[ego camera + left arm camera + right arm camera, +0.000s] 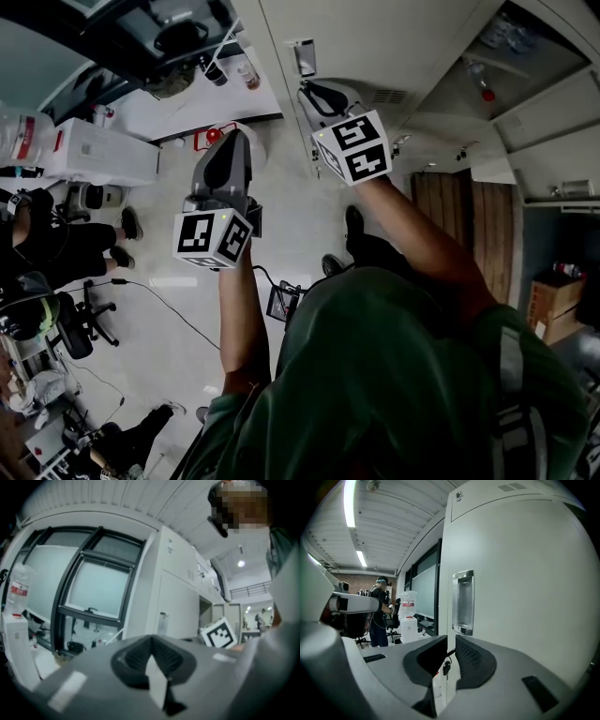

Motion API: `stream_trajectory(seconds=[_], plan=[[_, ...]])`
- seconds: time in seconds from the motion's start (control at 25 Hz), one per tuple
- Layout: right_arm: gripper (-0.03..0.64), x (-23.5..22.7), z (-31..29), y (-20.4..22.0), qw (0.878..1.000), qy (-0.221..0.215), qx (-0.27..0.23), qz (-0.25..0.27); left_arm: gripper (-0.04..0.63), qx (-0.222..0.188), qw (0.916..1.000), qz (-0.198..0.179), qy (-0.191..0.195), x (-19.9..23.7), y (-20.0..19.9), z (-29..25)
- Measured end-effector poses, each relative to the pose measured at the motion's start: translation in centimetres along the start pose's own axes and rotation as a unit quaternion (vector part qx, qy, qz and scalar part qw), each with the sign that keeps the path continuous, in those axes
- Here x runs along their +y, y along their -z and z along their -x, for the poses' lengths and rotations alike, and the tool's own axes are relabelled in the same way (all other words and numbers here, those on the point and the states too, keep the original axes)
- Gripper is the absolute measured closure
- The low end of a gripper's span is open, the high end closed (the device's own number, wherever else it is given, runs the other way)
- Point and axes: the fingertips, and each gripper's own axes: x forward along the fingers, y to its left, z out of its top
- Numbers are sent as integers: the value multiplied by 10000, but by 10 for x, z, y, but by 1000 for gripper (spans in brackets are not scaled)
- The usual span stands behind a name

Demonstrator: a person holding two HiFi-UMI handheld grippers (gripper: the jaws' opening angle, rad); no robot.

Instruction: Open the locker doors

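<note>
Locker door (525,583) is white, closed, and fills the right side of the right gripper view. Its recessed metal handle (463,603) sits upright near the door's left edge, with vent slots (511,486) at the top. Right hand-held gripper (449,641) is close in front of that edge, just below the handle. Its jaws are nearly together with only a thin slit and nothing clamped. A small dark key-like piece (446,667) shows through the slit at the door edge; can't tell what it is. Left hand-held gripper (151,639) is held out level and well away from the lockers. Its pads meet at the tips and it's empty, facing a dark-framed window (93,588) with the locker row (178,606) on its right. Surroundings: to the left of the lockers there's a water jug (407,604) on a white dispenser (408,627), and a standing person (379,616) beside it. In the head view a seated person (56,244), an office chair (75,328) and a cable (169,305) are on the floor (178,375). Containers: an open locker compartment (553,70) at upper right holds a few items, one with a red cap (487,94); the rest is too small to tell. A cardboard box (553,300) stands at the right; its contents aren't visible.
</note>
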Motion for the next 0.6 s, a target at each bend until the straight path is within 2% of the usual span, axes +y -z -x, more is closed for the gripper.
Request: stream_trajectory(seconds=[0.6], plan=[[592,-15,28,6,9993,333,-147,-22,595,102,9998,110,101,-7,13,-6]])
